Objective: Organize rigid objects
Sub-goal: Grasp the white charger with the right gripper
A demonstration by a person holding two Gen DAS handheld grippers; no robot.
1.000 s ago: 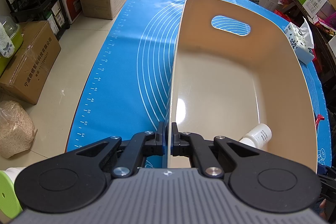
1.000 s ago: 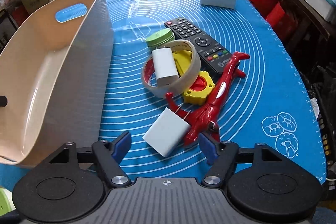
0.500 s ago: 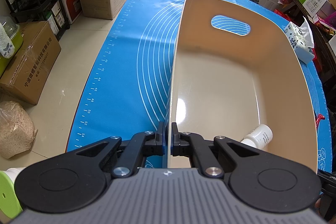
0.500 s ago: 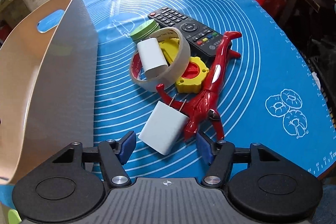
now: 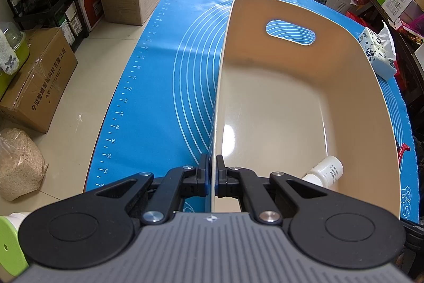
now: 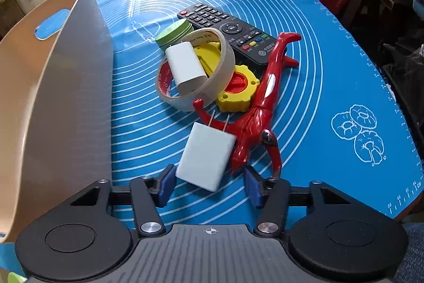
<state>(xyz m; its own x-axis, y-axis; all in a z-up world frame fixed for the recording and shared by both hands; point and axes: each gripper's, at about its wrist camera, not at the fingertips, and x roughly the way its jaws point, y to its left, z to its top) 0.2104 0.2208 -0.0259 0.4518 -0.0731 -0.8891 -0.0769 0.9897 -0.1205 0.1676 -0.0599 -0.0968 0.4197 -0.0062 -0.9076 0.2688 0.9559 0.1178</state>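
Looks like the pick-up step: the right gripper [image 6: 209, 186] has just been closing its jaws around the white charger [image 6: 205, 158] at lower centre on the bench, left pad about touching, right one not yet. Next it needs a squeeze, then a lift into the beige bin [image 5: 291, 108]. The left gripper [image 5: 212, 178] is clamped tight on the bin's near rim.
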